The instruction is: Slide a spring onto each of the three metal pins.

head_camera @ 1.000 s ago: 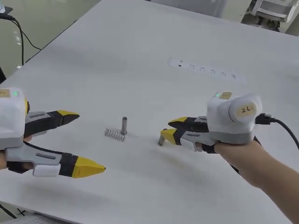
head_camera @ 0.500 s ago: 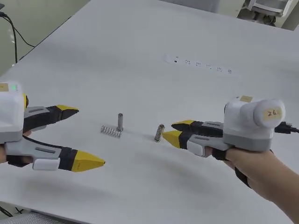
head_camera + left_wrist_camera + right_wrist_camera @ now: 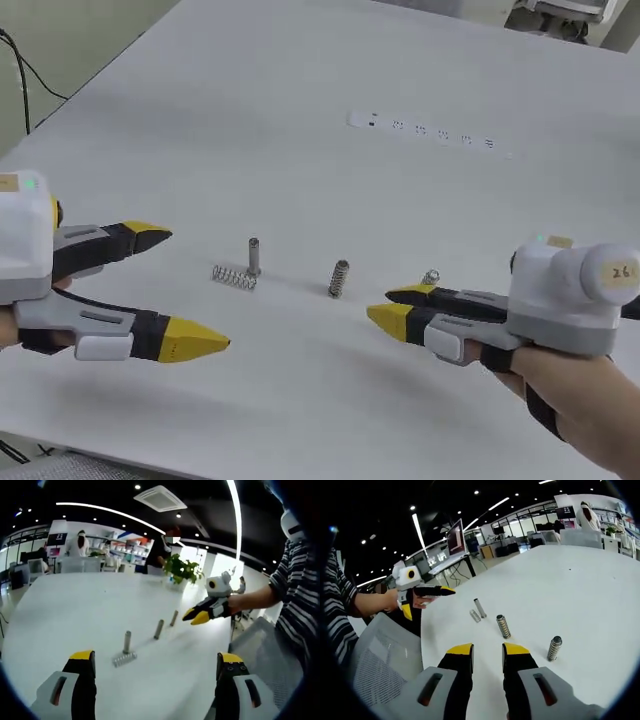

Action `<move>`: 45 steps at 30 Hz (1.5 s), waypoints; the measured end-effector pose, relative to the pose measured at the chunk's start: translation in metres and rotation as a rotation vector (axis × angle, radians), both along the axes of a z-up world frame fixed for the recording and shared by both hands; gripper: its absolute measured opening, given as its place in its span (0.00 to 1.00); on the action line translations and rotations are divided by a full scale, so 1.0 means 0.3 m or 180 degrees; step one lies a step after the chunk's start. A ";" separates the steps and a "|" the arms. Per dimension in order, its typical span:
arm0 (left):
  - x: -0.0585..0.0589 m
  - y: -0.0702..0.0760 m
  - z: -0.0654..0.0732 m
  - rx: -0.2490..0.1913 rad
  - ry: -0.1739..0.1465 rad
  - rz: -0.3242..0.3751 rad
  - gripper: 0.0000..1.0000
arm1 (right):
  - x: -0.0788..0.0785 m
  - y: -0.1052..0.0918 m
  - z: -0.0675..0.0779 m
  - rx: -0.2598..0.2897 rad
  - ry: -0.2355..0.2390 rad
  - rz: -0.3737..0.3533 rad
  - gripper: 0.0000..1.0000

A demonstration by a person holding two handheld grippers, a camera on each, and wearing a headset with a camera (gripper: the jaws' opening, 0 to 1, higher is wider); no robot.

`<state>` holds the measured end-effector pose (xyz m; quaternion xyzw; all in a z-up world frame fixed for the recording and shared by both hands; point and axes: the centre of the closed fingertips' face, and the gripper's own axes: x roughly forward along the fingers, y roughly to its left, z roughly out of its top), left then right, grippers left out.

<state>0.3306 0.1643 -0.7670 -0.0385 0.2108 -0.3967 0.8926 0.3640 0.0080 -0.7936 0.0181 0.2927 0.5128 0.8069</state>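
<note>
2 of 3 pins already carry springs, so the step in hand is the last spring. On the left gripper (image 3: 178, 291) the jaws are spread wide with nothing between them. On the right gripper (image 3: 396, 305) the jaws are barely parted and hold nothing. The bare pin (image 3: 253, 255) stands upright ahead of the left jaws, well past their tips. The loose spring (image 3: 233, 277) lies flat at its base on the side nearer those jaws. The middle pin (image 3: 339, 278), with its spring on, is just ahead of the right jaw tips, and the third pin (image 3: 430, 277), also fitted, is just beside the upper right jaw. Next move, as I judge it: pinch the loose spring lightly, tip it upright, line it over the bare pin's top and slide it down — it's small and looks likely to roll
</note>
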 end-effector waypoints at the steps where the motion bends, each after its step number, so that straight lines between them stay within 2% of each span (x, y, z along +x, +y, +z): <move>1: 0.001 0.002 -0.002 -0.0007 0.0012 0.0011 0.98 | -0.003 -0.006 -0.001 0.0005 0.0008 -0.0010 0.21; 10: 0.004 -0.007 -0.003 -0.0023 0.0013 0.0007 0.98 | -0.018 -0.042 -0.015 0.0006 0.0034 -0.0090 0.21; 16: 0.010 -0.004 -0.001 -0.0038 0.0007 0.0027 0.98 | -0.043 -0.065 -0.043 -0.0118 0.0000 -0.0050 0.21; 20: 0.007 -0.004 -0.005 -0.0021 0.0019 0.0011 0.98 | -0.057 -0.059 -0.048 -0.0197 -0.0055 0.0026 0.20; 24: 0.006 0.001 -0.007 -0.0018 0.0023 0.0017 0.97 | -0.055 -0.035 -0.038 -0.0166 -0.0041 0.0065 0.19; 33: 0.004 0.013 -0.012 0.0007 0.0033 0.0023 0.97 | -0.055 0.055 -0.017 -0.0266 -0.0179 0.0318 0.19; 41: 0.001 0.023 -0.012 0.0015 0.0040 0.0031 0.96 | -0.070 0.215 0.018 -0.0234 -0.0281 0.0657 0.19; 45: 0.001 0.033 -0.008 0.0019 0.0034 0.0045 0.96 | -0.073 0.294 0.033 -0.0282 -0.0436 0.0828 0.18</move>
